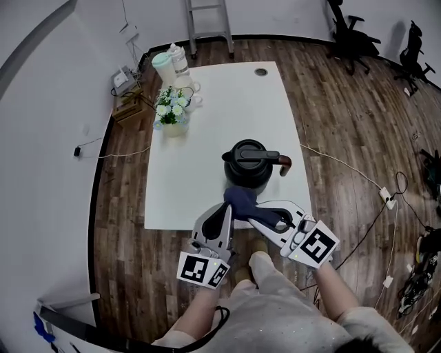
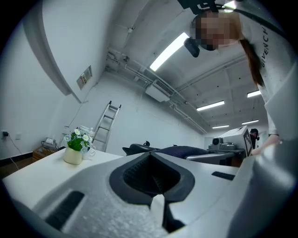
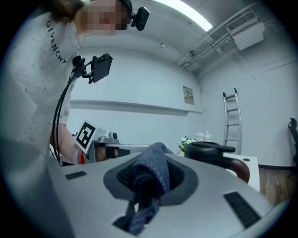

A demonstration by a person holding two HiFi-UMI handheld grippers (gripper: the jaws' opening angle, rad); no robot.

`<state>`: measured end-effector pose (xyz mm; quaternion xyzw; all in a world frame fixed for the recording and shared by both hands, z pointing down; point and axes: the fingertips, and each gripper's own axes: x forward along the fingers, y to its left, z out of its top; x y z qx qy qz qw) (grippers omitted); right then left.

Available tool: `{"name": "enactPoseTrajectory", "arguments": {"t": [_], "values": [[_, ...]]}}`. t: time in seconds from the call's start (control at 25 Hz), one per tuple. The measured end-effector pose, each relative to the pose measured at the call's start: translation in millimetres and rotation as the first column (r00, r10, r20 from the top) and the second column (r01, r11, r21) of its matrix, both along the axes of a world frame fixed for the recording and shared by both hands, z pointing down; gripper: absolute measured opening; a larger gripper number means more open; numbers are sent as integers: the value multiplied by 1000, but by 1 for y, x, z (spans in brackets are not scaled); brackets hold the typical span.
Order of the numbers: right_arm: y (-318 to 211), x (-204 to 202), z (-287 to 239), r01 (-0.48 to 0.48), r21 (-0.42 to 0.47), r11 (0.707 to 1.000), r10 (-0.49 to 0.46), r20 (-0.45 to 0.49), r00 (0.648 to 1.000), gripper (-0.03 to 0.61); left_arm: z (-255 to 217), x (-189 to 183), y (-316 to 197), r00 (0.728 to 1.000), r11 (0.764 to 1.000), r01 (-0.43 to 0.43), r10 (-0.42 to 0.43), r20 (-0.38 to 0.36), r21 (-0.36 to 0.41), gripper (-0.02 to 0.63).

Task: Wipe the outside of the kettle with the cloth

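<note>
A black kettle [image 1: 248,164] with a brown-tipped handle [image 1: 284,163] stands upright near the front of the white table [image 1: 207,152]. A dark blue cloth [image 1: 240,200] hangs bunched just in front of the kettle, at the table's front edge. My right gripper [image 1: 249,211] is shut on the cloth [image 3: 151,169], and the kettle [image 3: 208,152] sits just beyond it to the right. My left gripper [image 1: 227,210] is right beside the cloth on its left, jaws together with nothing in them. From the left gripper view, the kettle [image 2: 138,148] and cloth [image 2: 179,150] show low ahead.
A pot of white flowers [image 1: 172,114] and a jug with cups [image 1: 169,65] stand at the table's far left. A ladder [image 1: 209,21] and office chairs [image 1: 351,38] are at the back. Cables [image 1: 386,196] trail over the wooden floor on the right.
</note>
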<state>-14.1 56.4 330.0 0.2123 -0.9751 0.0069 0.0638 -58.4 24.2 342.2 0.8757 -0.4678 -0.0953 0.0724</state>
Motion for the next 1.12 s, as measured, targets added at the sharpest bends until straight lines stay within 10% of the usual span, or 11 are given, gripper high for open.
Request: {"name": "enactPoseTrajectory", "arguments": {"t": [0.52, 1.12], "values": [[-57, 25, 53, -43, -104, 994, 49, 49, 998, 67, 57, 25, -30, 998, 998, 2, 3, 64, -67, 8], [-62, 22, 146, -132, -230, 964, 99, -148, 984, 67, 149, 24, -31, 996, 948, 68, -49, 68, -311, 8]]}}
